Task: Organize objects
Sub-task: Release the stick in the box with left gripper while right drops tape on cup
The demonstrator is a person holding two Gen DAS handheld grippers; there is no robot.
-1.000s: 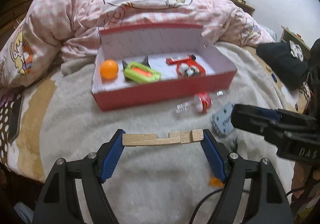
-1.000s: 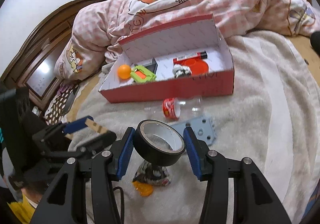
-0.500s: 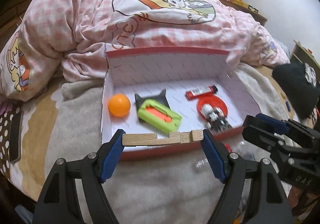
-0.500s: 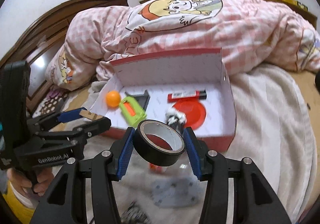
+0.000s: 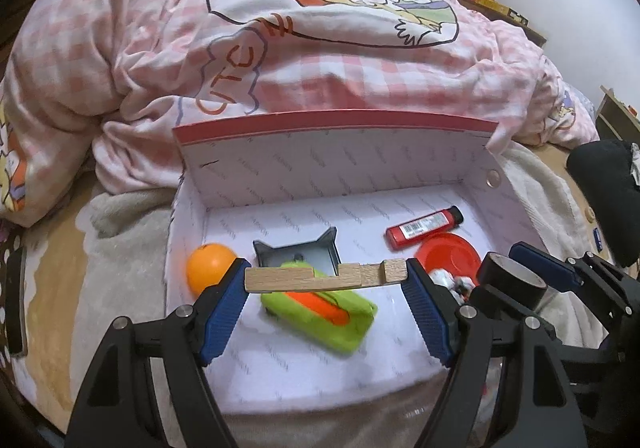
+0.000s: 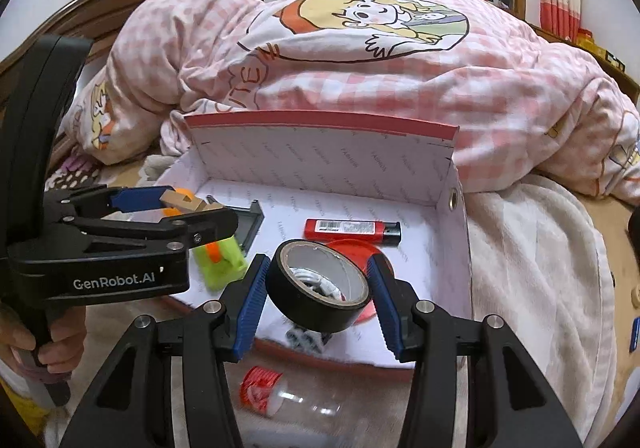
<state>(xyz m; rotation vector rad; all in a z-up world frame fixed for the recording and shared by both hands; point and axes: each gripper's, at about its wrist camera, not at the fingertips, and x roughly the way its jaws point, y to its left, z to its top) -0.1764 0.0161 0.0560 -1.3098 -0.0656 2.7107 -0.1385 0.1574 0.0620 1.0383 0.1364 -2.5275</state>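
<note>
A red box with a white inside stands open on the bed; it also shows in the right wrist view. Inside lie an orange ball, a green case, a grey tray, a red lighter and a red lid. My left gripper is shut on a notched wooden block, held over the box's front part. My right gripper is shut on a black tape roll, held over the box's front right.
A pink checked quilt is heaped behind the box. A clear bottle with a red label lies on the fleece blanket in front of the box. A dark garment lies at the far right.
Both grippers have moved forward from the blanket to above the box, still holding the block and the tape. The loose items on the blanket have dropped below the views.
</note>
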